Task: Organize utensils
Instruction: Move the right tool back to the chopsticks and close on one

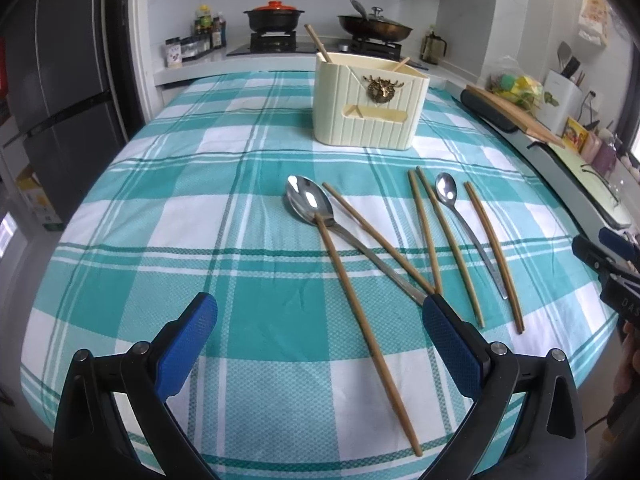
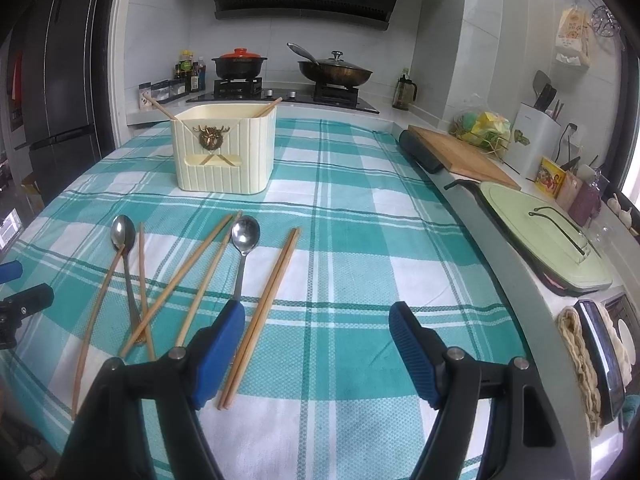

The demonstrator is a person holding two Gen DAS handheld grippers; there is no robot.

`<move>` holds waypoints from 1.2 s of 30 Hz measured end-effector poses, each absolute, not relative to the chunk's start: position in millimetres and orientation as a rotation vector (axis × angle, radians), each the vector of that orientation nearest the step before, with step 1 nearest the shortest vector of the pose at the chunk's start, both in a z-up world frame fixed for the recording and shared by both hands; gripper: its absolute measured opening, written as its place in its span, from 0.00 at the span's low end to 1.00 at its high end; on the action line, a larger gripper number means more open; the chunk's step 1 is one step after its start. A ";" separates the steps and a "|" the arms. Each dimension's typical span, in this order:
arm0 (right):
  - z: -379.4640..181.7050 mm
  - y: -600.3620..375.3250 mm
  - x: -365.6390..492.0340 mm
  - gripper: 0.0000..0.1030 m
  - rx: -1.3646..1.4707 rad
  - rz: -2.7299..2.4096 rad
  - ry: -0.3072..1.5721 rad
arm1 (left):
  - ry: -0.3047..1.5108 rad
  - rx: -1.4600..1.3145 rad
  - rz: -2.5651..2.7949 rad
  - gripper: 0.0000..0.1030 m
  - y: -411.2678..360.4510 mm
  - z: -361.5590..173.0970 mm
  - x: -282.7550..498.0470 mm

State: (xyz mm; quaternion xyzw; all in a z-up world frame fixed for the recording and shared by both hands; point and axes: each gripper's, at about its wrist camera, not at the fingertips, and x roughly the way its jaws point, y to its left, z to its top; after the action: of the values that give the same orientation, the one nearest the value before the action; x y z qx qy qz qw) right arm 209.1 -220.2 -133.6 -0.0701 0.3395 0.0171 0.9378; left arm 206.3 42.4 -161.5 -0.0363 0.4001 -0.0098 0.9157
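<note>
A cream utensil holder [image 1: 370,104] stands on the teal checked tablecloth [image 1: 180,208], with two chopsticks sticking out of it; it also shows in the right wrist view [image 2: 224,148]. Two steel spoons, one large [image 1: 310,202] and one small [image 1: 447,192], lie among several loose wooden chopsticks [image 1: 362,320]. In the right wrist view the spoons [image 2: 245,232] and chopsticks [image 2: 262,316] lie ahead to the left. My left gripper [image 1: 320,316] is open and empty above the cloth, a chopstick running between its fingers. My right gripper [image 2: 316,324] is open and empty.
A stove with a black pot [image 2: 239,65] and a pan [image 2: 334,72] stands behind the table. A cutting board [image 2: 460,156], a green lid [image 2: 544,236] and a knife block [image 2: 534,140] line the right counter. A fridge [image 1: 52,92] stands at left.
</note>
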 end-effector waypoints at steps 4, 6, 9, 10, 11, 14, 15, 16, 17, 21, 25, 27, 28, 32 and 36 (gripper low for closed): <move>-136.3 -224.9 208.4 0.74 -0.126 0.033 0.693 | 0.859 -0.089 0.031 0.99 48.8 -171.1 210.4; -140.4 -229.8 208.0 0.74 -0.108 0.032 0.694 | 0.872 -0.106 0.050 0.99 54.0 -176.8 210.9; -149.9 -240.0 207.2 0.74 -0.060 0.043 0.706 | 0.894 -0.128 0.069 0.99 58.3 -185.5 212.4; -154.3 -243.5 207.7 0.74 -0.042 0.045 0.716 | 0.901 -0.134 0.069 0.99 58.0 -188.2 213.7; -158.8 -247.0 208.7 0.74 -0.023 0.046 0.729 | 0.907 -0.137 0.068 0.99 56.8 -190.3 215.2; -169.9 -255.4 213.3 0.74 0.038 0.053 0.763 | 0.909 -0.115 0.069 0.99 48.9 -195.4 223.5; -172.1 -257.7 215.7 0.74 0.060 0.060 0.772 | 0.907 -0.098 0.076 0.99 46.1 -196.8 227.8; -173.8 -259.3 218.3 0.74 0.080 0.066 0.778 | 0.904 -0.082 0.082 0.99 43.3 -198.2 232.3; -175.4 -260.1 221.7 0.74 0.095 0.072 0.785 | 0.901 -0.066 0.090 0.99 40.8 -199.8 236.9; -181.8 -257.8 239.7 0.68 0.116 0.106 0.812 | 0.892 -0.004 0.118 0.99 32.1 -205.8 251.7; -195.3 -249.1 263.7 0.44 0.130 0.143 0.884 | 0.884 0.060 0.147 0.99 26.5 -211.4 258.9; -201.2 -244.5 272.1 0.41 0.144 0.156 0.907 | 0.888 0.067 0.152 0.99 26.8 -212.8 259.9; -203.5 -242.0 275.7 0.38 0.145 0.158 0.914 | 0.890 0.066 0.156 0.99 27.6 -213.1 260.3; -210.7 -233.3 285.0 0.35 0.153 0.176 0.942 | 0.912 0.064 0.170 0.99 30.4 -217.9 263.6; -210.2 -224.5 289.6 0.34 0.106 0.176 0.945 | 0.930 0.050 0.175 0.99 32.9 -221.1 265.9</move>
State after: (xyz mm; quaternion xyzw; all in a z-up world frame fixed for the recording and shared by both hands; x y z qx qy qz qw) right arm 289.6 -224.5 -210.2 0.0507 0.4543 0.0846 0.8854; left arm 265.9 32.9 -221.1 0.0239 0.4479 0.0845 0.8898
